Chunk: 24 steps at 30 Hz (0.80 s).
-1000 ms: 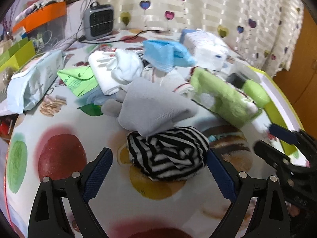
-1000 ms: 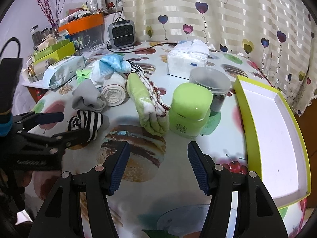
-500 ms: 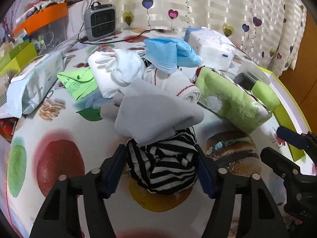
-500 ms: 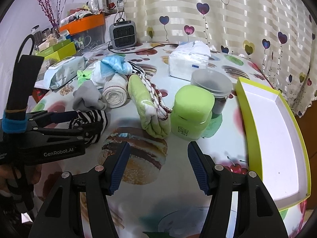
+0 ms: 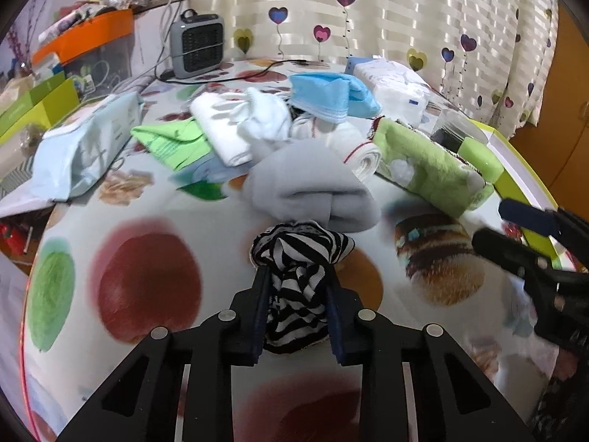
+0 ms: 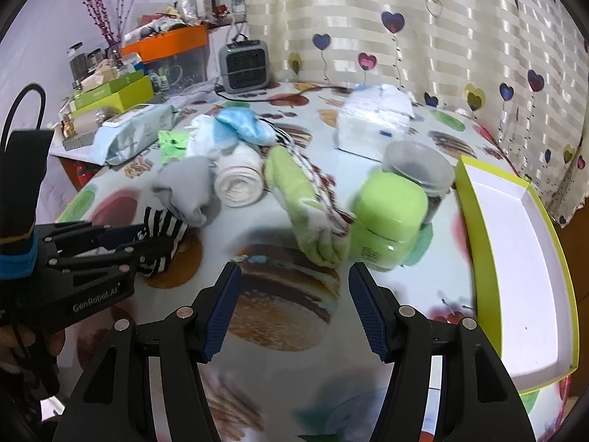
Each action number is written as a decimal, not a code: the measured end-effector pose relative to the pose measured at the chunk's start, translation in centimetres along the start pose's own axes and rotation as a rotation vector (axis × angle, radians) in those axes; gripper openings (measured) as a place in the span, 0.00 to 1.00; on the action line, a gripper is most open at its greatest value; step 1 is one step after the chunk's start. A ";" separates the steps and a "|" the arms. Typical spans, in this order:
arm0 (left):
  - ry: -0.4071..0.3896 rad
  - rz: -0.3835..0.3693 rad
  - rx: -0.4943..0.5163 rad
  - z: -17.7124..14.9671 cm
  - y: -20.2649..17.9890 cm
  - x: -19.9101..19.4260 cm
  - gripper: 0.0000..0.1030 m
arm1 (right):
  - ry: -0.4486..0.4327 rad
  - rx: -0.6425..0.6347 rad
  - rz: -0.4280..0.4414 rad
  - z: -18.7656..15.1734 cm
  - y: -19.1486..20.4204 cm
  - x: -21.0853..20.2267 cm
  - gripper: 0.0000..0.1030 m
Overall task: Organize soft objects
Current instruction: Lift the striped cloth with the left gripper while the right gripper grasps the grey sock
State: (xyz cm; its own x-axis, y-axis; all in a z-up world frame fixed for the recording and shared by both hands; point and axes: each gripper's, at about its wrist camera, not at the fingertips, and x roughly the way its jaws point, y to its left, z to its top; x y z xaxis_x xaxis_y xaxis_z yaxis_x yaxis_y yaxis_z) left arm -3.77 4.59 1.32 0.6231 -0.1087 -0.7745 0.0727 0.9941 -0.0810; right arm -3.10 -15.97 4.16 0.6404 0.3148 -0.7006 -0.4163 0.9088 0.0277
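Note:
A black-and-white striped cloth (image 5: 299,287) bunches between the pads of my left gripper (image 5: 297,294), whose jaws are closing and squeeze it. In the right wrist view the same striped cloth (image 6: 162,228) sits in the left gripper (image 6: 147,246) at the left. Just beyond lie a grey cloth (image 5: 313,188), a rolled white towel (image 5: 362,147), a green rolled towel (image 5: 427,169), white socks (image 5: 257,118) and a blue mask (image 5: 331,95). My right gripper (image 6: 294,305) stands open above the tablecloth with nothing between its fingers. A yellow-green tray (image 6: 515,258) with a white floor lies at the right.
A green jar (image 6: 390,221) and a clear lidded tub (image 6: 419,169) stand by the tray. A tissue pack (image 6: 371,118), a wipes pack (image 5: 84,147), a small heater (image 5: 197,49) and boxes (image 6: 110,92) crowd the back and left.
My left gripper's jaws have come together from wide apart onto the striped cloth, crushing it into a narrow bunch, and the view has moved a little. The right gripper has stayed put.

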 end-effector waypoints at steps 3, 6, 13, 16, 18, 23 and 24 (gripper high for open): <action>-0.010 -0.003 -0.018 -0.6 1.1 -0.9 0.25 | -0.023 -0.006 0.029 0.4 0.9 -0.2 0.60; -0.017 0.015 -0.024 -1.0 2.0 -1.5 0.25 | -0.026 -0.009 0.067 0.8 2.0 0.3 0.60; -0.016 0.045 -0.064 -1.5 4.5 -1.8 0.25 | -0.040 0.003 0.174 2.0 4.2 2.2 0.60; -0.017 0.046 -0.076 -1.3 5.1 -1.6 0.25 | -0.029 0.019 0.207 2.6 4.9 3.4 0.60; -0.018 0.047 -0.084 -1.2 5.3 -1.4 0.25 | -0.019 0.009 0.227 3.0 5.4 4.2 0.60; -0.015 0.046 -0.093 -0.7 5.8 -0.7 0.26 | 0.002 -0.042 0.226 3.7 6.6 5.9 0.60; -0.013 0.042 -0.096 -0.6 5.9 -0.6 0.26 | 0.005 -0.044 0.230 3.8 6.7 6.2 0.60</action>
State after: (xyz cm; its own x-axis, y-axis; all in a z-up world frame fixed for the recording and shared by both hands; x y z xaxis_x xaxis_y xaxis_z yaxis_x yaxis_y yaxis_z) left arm -4.18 10.55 0.91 0.6343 -0.0659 -0.7703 -0.0284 0.9937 -0.1084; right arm 0.57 -6.87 2.69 0.5224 0.5107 -0.6829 -0.5786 0.8006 0.1561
